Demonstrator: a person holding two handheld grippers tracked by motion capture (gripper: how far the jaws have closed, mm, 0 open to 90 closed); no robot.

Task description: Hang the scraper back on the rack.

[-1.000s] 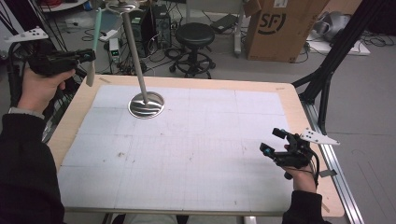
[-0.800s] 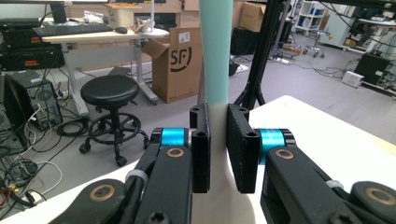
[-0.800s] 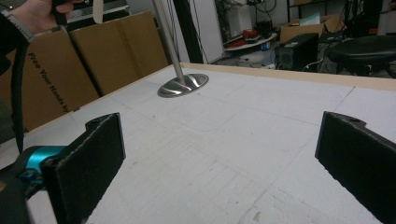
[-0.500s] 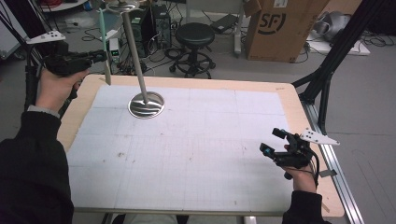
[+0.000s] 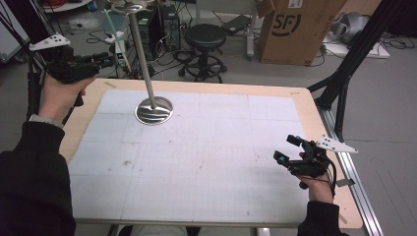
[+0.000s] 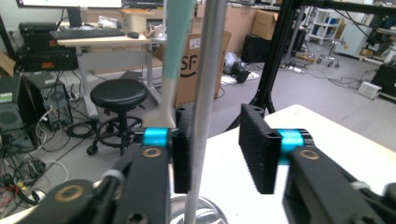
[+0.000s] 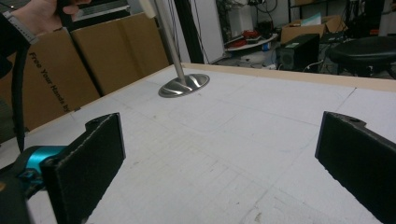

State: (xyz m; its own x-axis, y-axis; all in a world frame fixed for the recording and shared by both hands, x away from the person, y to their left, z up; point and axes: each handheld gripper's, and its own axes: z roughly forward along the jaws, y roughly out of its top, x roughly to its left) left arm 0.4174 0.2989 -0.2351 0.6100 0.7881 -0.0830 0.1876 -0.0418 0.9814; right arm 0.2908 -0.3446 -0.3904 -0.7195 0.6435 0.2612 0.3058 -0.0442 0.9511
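Left tool (image 5: pixel 105 60), jaws parted, holds a pale teal-and-white strip (image 6: pixel 173 70) near the steel pole stand (image 5: pixel 153 109); likely hanging comes next. Right tool (image 5: pixel 291 152) rests wide open, empty.

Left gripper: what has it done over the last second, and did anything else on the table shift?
The left gripper rose off the table's far left corner and swung toward the metal stand; its pole now shows between the open jaws, ungripped. It carries a pale stick, though the grip is hidden. The right gripper stayed open over the near right of the table, and the stand did not move.

Silver stand (image 5: pixel 154 110); white gridded mat (image 5: pixel 206 162); black stool (image 5: pixel 204 35).
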